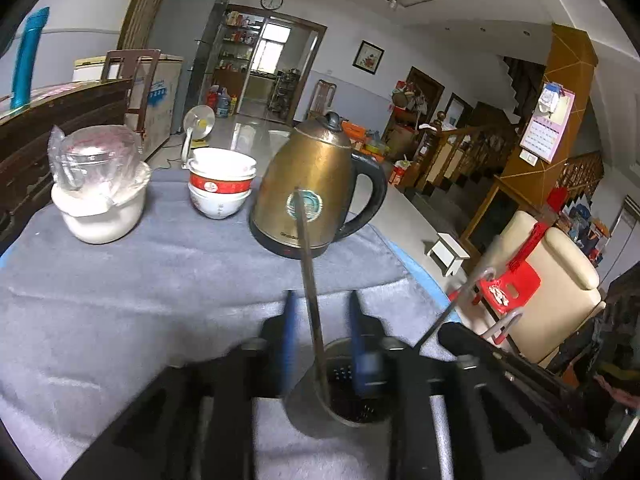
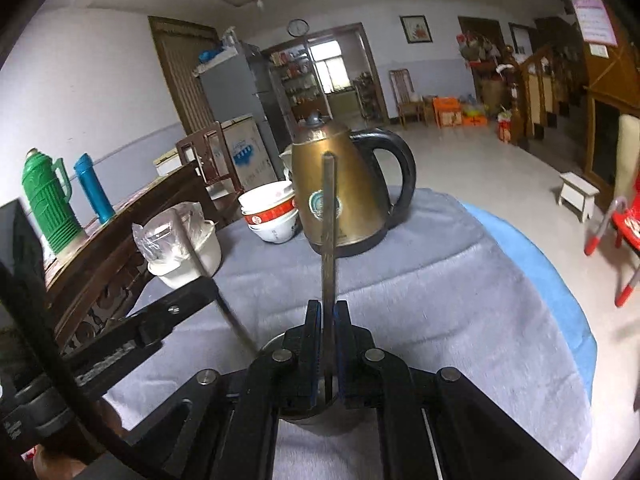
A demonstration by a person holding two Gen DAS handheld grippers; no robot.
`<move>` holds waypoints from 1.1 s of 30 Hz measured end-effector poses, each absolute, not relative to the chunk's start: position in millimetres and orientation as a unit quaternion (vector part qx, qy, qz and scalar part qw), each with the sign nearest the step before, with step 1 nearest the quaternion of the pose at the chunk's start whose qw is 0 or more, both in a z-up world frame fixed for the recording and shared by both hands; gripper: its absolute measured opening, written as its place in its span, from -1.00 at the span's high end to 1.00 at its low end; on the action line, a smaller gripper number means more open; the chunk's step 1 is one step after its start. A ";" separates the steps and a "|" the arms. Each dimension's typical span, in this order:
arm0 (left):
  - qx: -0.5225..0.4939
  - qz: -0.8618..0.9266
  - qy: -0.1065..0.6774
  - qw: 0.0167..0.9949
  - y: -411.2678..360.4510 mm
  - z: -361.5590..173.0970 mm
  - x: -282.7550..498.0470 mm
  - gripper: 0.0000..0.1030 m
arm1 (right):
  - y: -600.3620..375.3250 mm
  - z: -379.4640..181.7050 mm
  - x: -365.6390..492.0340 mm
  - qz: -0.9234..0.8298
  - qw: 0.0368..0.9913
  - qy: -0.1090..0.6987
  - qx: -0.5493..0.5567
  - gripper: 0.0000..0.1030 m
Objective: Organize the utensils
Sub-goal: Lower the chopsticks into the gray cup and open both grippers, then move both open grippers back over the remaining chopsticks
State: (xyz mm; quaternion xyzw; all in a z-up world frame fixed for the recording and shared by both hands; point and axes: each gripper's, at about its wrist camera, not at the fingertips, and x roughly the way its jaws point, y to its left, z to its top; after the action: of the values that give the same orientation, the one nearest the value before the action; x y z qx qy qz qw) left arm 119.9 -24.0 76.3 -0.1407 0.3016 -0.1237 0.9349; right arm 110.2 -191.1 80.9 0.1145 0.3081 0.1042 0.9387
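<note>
The left gripper (image 1: 322, 320) has its blue fingers (image 1: 289, 320) spread, and a thin metal chopstick (image 1: 310, 280) stands between them without either pad pressing on it; its lower end sits down inside a perforated metal holder (image 1: 352, 404) just below the fingertips, its top leaning up in front of the kettle. The right gripper (image 2: 329, 320) is pressed tight on a second chopstick (image 2: 329, 220), pinching it low down so that the stick rises nearly upright between the pads, its foot reaching toward the same holder (image 2: 276, 344), whose rim peeks out behind the black jaws. From the right camera the left gripper's black arm (image 2: 160, 316) comes in from the left, close beside the right one, with the first chopstick (image 2: 236, 320) slanting down to the holder. In the left view the right chopstick (image 1: 448, 312) shows as a thin slanted line off to the right. All this is over a grey cloth (image 1: 160, 280) spread on a blue-edged table (image 2: 568, 280). Further back on the cloth stand a brass-coloured kettle (image 1: 316, 184) with a black handle, stacked red-and-white bowls (image 1: 222, 184) to its left, and a white pot (image 1: 100, 208) with plastic-wrapped glassware in it. Beyond, on a wooden sideboard (image 2: 116, 248), are a green flask (image 2: 46, 200) and a blue one (image 2: 94, 188).
</note>
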 end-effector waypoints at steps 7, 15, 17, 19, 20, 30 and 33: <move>-0.154 -0.098 0.272 0.945 22.2 91.8 72.5 -0.31 | -204.1 97.7 78.1 0.070 0.947 0.292 0.114 0.75; -0.149 0.010 0.303 0.941 108.0 45.0 5.7 -0.55 | -217.0 63.3 11.6 0.040 0.936 0.324 0.132 -0.49; -0.147 0.041 0.321 0.935 126.1 25.2 -7.1 -0.55 | -213.7 42.7 -3.1 0.038 0.924 0.354 0.138 -0.49; -0.143 0.084 0.344 0.924 143.4 4.8 -17.7 -0.55 | -209.4 24.7 -12.6 0.043 0.912 0.380 0.147 -0.49; -0.146 0.097 0.353 0.919 150.1 -2.7 -21.4 -0.55 | -204.3 15.7 -16.4 0.045 0.906 0.394 0.146 -0.49; -0.137 0.123 0.376 0.908 158.4 -20.5 -37.8 -0.55 | -154.4 0.4 -26.5 0.104 0.892 0.427 0.110 -0.48; -0.128 0.117 0.382 0.908 151.7 -21.1 -33.3 -0.55 | -147.9 -2.2 -24.4 0.115 0.889 0.431 0.105 -0.49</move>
State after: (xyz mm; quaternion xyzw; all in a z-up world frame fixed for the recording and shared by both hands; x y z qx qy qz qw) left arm -33.3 151.7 -21.1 -0.1278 0.3824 0.1167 0.9076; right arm -24.4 -147.9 -2.2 0.1046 0.4315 0.1150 0.8886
